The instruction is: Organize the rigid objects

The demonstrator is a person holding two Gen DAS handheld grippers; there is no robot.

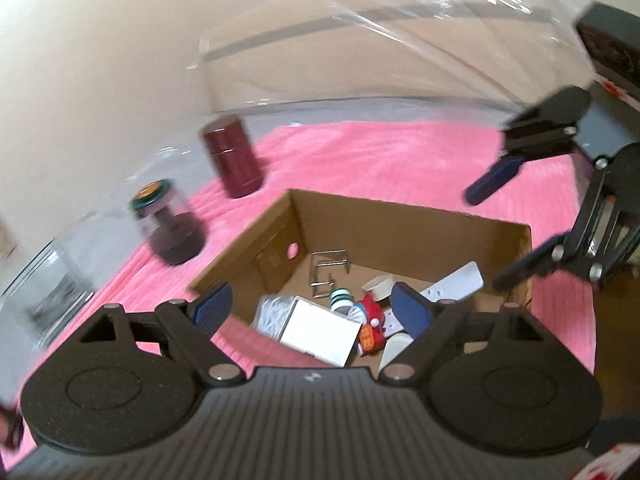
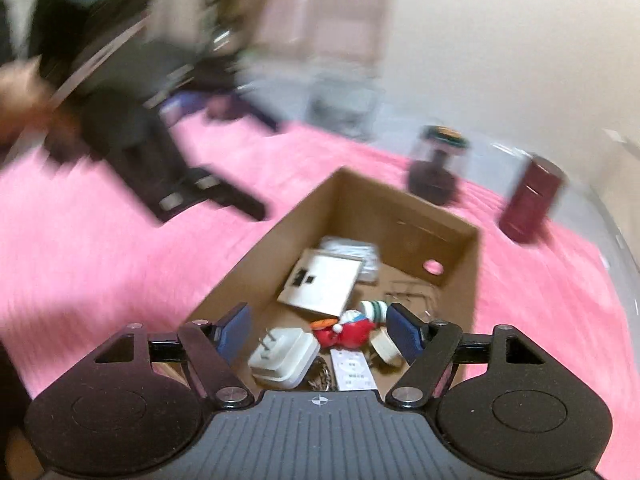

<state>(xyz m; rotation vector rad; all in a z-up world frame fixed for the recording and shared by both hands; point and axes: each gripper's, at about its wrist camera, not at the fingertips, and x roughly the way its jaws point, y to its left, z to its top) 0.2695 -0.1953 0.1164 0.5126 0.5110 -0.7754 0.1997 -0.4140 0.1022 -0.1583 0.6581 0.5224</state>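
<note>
An open cardboard box (image 1: pixel 416 216) (image 2: pixel 404 208) sits on a pink cloth (image 1: pixel 360 152). It holds a white box (image 1: pixel 320 330) (image 2: pixel 324 280), a red and white toy figure (image 1: pixel 370 314) (image 2: pixel 348 330), a white remote (image 1: pixel 456 286) (image 2: pixel 354 370), a white plug adapter (image 2: pixel 282 354), a tape roll (image 1: pixel 380 286) and a wire stand (image 1: pixel 328 270). My left gripper (image 1: pixel 314 312) is open and empty above the box's near side. My right gripper (image 2: pixel 320 330) is open and empty above the box; it also shows in the left wrist view (image 1: pixel 496 236), at the right.
A dark red canister (image 1: pixel 232 156) (image 2: pixel 530 204) and a glass jar with a green lid (image 1: pixel 168 226) (image 2: pixel 438 168) stand on the cloth beside the box. A clear jar (image 1: pixel 44 296) stands at the left edge. Clear plastic sheeting (image 1: pixel 400 40) hangs behind. Both views are blurred.
</note>
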